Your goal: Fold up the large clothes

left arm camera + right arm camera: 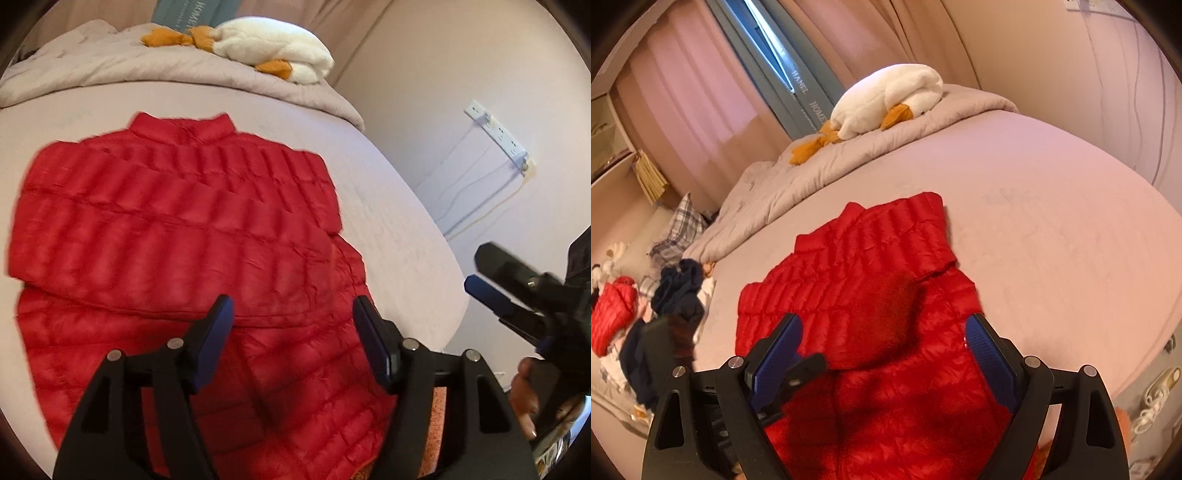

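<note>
A red quilted puffer jacket lies flat on the pale bed, collar at the far end, with both sleeves folded across its body. My left gripper is open and empty, hovering above the jacket's near hem. My right gripper is open and empty above the same jacket, near its lower part. The right gripper also shows in the left wrist view at the right, off the bed's edge. Part of the left gripper shows in the right wrist view at the lower left.
A rumpled grey duvet with a white and orange plush goose lies at the head of the bed. A pile of clothes sits at the bed's left side. A power strip hangs on the right wall.
</note>
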A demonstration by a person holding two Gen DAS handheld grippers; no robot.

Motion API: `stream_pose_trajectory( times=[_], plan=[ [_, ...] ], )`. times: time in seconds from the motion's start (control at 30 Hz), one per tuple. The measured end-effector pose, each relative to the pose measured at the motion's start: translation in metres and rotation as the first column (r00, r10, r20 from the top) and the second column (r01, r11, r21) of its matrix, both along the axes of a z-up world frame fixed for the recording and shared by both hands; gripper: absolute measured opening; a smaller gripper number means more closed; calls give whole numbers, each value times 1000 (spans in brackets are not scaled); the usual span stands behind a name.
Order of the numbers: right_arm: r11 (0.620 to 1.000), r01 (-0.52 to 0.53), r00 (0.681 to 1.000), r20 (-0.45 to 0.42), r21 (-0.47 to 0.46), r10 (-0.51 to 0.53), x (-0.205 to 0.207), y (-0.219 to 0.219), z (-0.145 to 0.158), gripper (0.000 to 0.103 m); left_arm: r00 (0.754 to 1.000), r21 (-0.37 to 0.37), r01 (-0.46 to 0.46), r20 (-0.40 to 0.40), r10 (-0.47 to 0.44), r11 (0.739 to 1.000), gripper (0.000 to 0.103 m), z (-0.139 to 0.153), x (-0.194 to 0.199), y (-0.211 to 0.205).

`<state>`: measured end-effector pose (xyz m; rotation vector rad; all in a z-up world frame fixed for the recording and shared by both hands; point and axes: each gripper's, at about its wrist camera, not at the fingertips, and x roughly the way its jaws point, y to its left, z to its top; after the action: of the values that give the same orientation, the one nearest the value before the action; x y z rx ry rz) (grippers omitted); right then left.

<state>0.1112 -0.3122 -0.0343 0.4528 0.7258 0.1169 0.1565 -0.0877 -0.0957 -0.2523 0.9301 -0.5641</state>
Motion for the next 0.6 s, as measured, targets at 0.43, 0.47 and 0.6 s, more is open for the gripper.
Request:
stream_pose_trajectory(
  times=[0.43,0.47,0.6],
  plan=[
    [1000,-8,997,-75,-25,7,18,8,-25,89,933,152,-360,76,352,921,96,23,-28,103],
    [999,-12,996,-86,-32,9,21,10,-28,89,926,162,-378,74,371,911,96,22,-31,110],
    [996,-44,990,-139,-79,33,41,24,-47,89,911,193,-411,59,407,891,96,15,-36,125]
  ],
)
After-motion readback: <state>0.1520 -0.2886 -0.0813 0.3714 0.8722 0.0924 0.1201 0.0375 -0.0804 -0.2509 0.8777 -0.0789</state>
